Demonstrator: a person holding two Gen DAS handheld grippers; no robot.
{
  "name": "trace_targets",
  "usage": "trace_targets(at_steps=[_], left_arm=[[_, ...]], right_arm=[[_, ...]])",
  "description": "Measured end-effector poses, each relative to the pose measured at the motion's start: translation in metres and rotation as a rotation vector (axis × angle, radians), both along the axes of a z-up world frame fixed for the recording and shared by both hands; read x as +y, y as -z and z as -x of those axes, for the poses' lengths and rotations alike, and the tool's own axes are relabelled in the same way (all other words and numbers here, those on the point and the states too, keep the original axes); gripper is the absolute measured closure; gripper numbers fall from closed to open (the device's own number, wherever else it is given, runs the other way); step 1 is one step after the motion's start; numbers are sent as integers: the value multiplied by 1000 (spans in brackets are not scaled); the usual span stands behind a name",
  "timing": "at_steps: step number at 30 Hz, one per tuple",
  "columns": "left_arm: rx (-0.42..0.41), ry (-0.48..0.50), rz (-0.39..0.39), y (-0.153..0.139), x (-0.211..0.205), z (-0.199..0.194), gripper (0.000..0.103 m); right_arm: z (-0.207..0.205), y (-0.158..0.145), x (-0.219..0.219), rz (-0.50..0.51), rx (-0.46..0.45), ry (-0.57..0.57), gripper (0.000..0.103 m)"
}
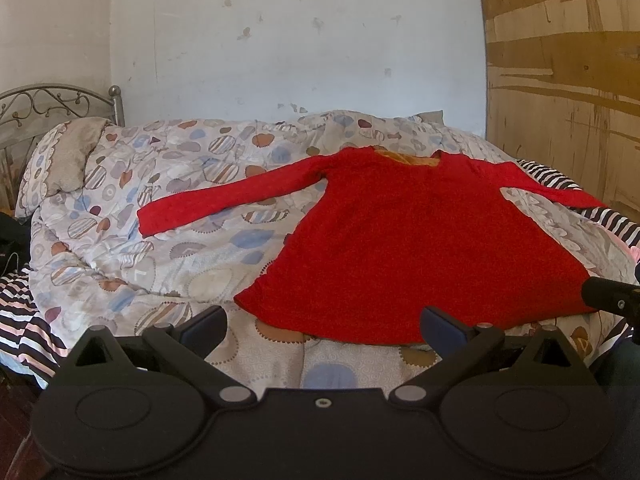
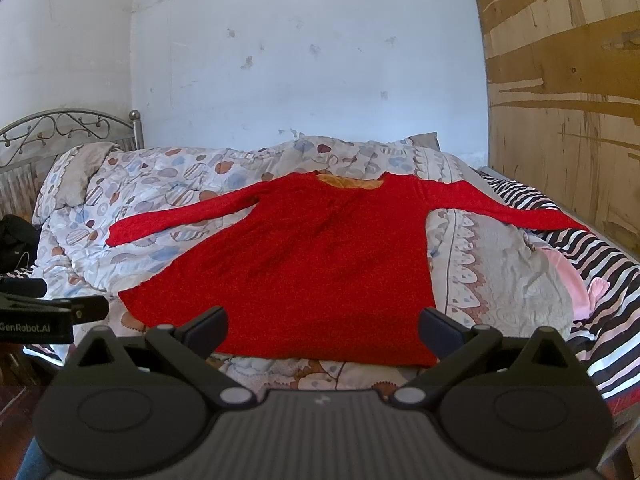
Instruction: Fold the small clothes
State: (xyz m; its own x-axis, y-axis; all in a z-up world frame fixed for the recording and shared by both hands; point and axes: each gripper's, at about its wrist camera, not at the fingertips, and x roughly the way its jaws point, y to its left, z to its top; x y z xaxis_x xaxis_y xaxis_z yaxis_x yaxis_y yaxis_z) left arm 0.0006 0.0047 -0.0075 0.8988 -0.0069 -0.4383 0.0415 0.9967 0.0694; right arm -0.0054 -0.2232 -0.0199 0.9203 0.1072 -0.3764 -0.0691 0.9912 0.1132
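A red long-sleeved top (image 1: 408, 240) lies spread flat on the patterned quilt (image 1: 168, 248), its hem partly hidden behind the left gripper (image 1: 324, 326) and right gripper (image 2: 322, 326), both wide apart and empty.

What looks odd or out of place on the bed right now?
Nothing much: the red top lies flat with sleeves spread on a rumpled quilt. A pink item lies loose to its right.
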Motion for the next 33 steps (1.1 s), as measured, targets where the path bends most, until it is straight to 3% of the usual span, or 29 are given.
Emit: trace_targets(at_steps=[19,33], left_arm=[[15,3,-6,9,2,1,1],[63,26,-51,7,-11,-37,1]], right_arm=[[-5,8,-4,-26,39,6,0],[-21,12,-19,-59,81,34,0]])
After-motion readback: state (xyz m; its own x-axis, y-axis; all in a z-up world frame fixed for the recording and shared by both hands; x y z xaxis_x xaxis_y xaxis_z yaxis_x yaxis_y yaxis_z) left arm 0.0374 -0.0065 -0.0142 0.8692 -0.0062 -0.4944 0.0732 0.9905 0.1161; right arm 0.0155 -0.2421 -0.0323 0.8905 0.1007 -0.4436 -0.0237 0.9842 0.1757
